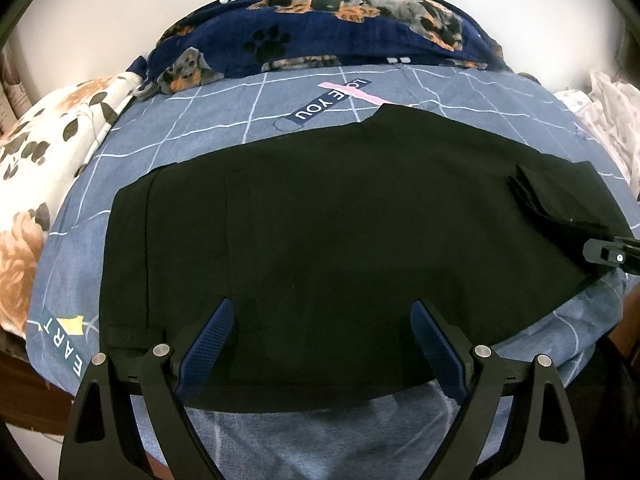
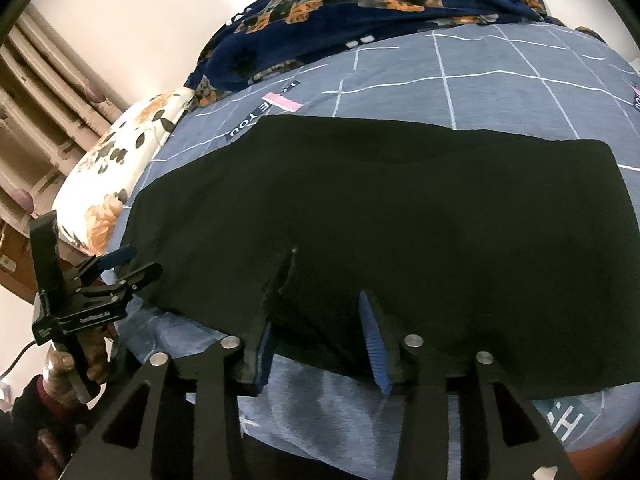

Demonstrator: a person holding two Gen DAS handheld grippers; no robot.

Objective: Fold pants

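The black pants (image 1: 340, 232) lie spread flat across the blue-grey checked bedsheet (image 1: 224, 120). My left gripper (image 1: 322, 312) is open, its blue pads over the near edge of the pants, holding nothing. In the left wrist view a raised black fold (image 1: 560, 196) stands at the right end of the pants, at my right gripper's tip (image 1: 608, 254). In the right wrist view the pants (image 2: 400, 208) fill the middle; my right gripper (image 2: 320, 320) has its jaws apart with a fold of the black cloth (image 2: 280, 280) over the left pad. My left gripper also shows there (image 2: 120, 264).
A dark blue dog-print blanket (image 1: 340, 32) is heaped along the far side of the bed. A white floral pillow (image 1: 44, 160) lies at the left, white patterned cloth (image 1: 612, 120) at the right. Curtains (image 2: 44, 112) hang at far left. The bed's near edge runs below both grippers.
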